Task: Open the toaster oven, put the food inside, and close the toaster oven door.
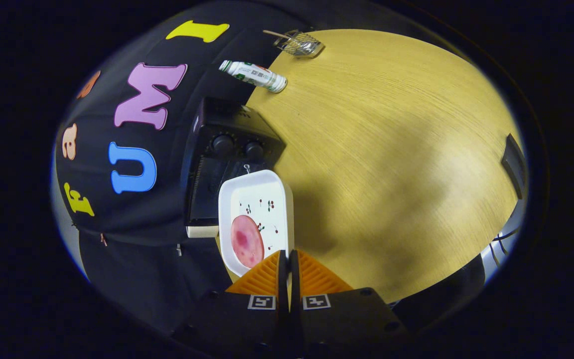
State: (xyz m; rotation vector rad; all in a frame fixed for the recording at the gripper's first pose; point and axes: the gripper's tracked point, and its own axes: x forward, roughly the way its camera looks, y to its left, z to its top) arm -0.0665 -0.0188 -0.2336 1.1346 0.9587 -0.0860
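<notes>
The gripper camera looked forward along the gripper (288,259), rolled sideways, from close above the wooden table (391,149), facing the toaster oven (227,154) at the table's wall edge.

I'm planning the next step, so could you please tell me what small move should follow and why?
Probably carry the white tray forward toward the toaster oven. The gripper looks shut on the tray's near rim, with the pink food on it, just short of the oven.

A white tray (256,199) clamped in the gripper (287,259) is blocking the toaster oven (227,144) front, while open wooden tabletop (391,149) is lying free alongside.
</notes>
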